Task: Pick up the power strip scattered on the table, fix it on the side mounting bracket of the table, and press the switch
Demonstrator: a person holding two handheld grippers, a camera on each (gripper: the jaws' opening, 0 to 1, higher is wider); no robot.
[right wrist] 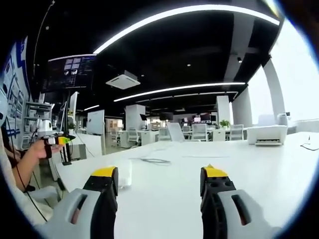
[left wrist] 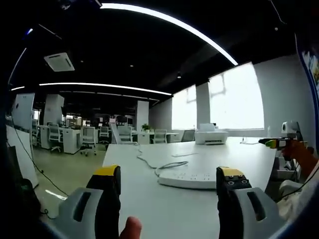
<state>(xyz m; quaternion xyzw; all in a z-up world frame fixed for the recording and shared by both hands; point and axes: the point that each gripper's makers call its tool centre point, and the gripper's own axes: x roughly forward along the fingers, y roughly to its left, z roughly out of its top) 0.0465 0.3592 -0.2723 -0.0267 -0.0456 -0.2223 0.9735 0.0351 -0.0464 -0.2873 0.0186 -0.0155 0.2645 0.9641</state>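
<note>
The white power strip (left wrist: 192,178) lies flat on the white table (left wrist: 149,209), a little ahead of my left gripper (left wrist: 169,174). Its white cord (left wrist: 149,162) snakes away toward the far side. The left jaws stand wide open with nothing between them, short of the strip. My right gripper (right wrist: 159,172) is also open and empty over the table (right wrist: 164,199). One pale end of the strip (right wrist: 124,173) shows just past its left jaw, with the cord (right wrist: 149,160) beyond. Each gripper also appears in the other's view, hand-held: the right gripper (left wrist: 278,143) and the left gripper (right wrist: 57,140).
A white printer (left wrist: 211,135) (right wrist: 266,133) sits at the table's far end by bright windows. Office desks and chairs (left wrist: 75,137) fill the room beyond. A person's hand (right wrist: 37,149) and a fingertip (left wrist: 130,229) show. Shelving and a monitor stand (right wrist: 67,134) lie off the table's side.
</note>
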